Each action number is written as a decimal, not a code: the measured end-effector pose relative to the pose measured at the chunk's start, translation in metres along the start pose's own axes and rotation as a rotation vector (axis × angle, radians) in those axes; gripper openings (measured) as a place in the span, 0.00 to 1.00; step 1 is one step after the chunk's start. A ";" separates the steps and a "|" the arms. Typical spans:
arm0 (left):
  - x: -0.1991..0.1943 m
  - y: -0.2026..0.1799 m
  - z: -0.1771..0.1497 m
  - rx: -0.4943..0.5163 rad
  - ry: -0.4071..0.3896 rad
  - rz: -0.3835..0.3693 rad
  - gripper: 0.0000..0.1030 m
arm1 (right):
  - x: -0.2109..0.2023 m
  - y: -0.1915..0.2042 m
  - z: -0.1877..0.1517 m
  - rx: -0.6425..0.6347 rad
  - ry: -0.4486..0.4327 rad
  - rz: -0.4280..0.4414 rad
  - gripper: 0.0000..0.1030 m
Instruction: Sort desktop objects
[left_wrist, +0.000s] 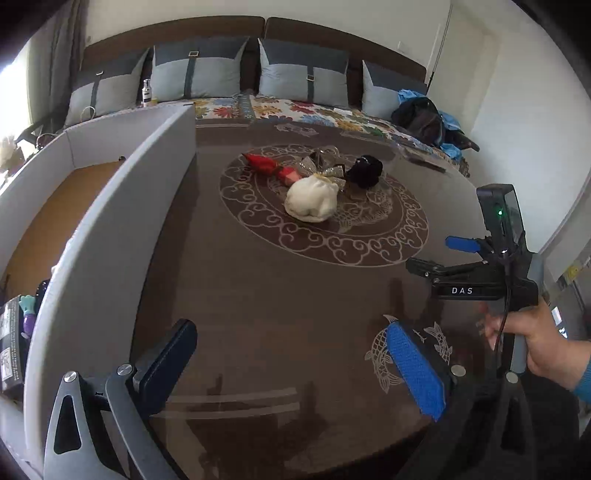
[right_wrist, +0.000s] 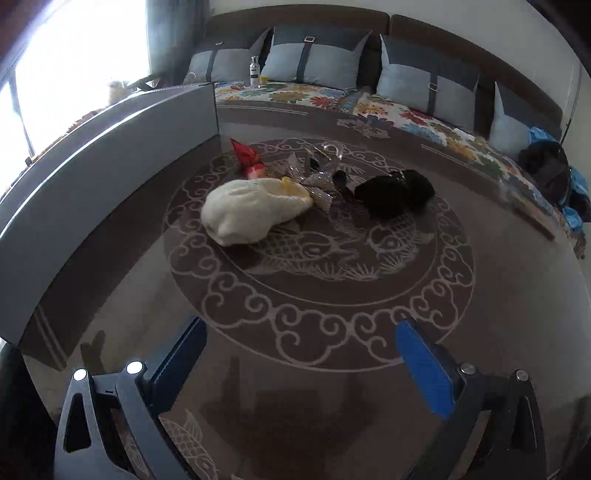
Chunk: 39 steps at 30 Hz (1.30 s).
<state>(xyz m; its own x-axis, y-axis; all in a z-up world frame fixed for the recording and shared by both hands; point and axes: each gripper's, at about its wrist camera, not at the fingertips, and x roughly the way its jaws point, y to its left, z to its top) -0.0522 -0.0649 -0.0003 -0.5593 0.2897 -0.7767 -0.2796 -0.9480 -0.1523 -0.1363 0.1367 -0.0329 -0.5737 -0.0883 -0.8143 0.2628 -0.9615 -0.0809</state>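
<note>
Both our grippers, left gripper (left_wrist: 291, 363) and right gripper (right_wrist: 301, 360), hang released over the table (right_wrist: 332, 406). Mid-table, the white pouch (right_wrist: 247, 212) touches the silver bow (right_wrist: 317, 184) (likely snagging it when lifted).

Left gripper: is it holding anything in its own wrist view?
No, the left gripper is open with only bare table between its fingers, and the white pouch lies far ahead.

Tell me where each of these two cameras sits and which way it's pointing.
Left wrist: on the open left gripper, facing the table's pile; grey box on its left, right gripper and hand at right.
Right wrist: on the open right gripper, closer to the pile.
Shared: white pouch, black item, sofa cushions.
</note>
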 end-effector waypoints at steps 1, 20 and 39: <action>0.016 -0.011 -0.002 0.018 0.029 0.004 1.00 | 0.004 -0.018 -0.011 0.023 0.018 -0.023 0.99; 0.122 -0.065 0.051 0.089 0.073 0.118 1.00 | 0.005 -0.065 -0.033 0.166 0.006 -0.038 1.00; 0.123 -0.066 0.052 0.090 0.074 0.119 1.00 | 0.005 -0.064 -0.034 0.166 0.005 -0.040 1.00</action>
<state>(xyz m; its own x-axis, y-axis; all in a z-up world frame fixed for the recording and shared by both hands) -0.1432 0.0405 -0.0537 -0.5344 0.1621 -0.8296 -0.2852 -0.9585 -0.0036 -0.1292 0.2072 -0.0511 -0.5769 -0.0477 -0.8154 0.1078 -0.9940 -0.0181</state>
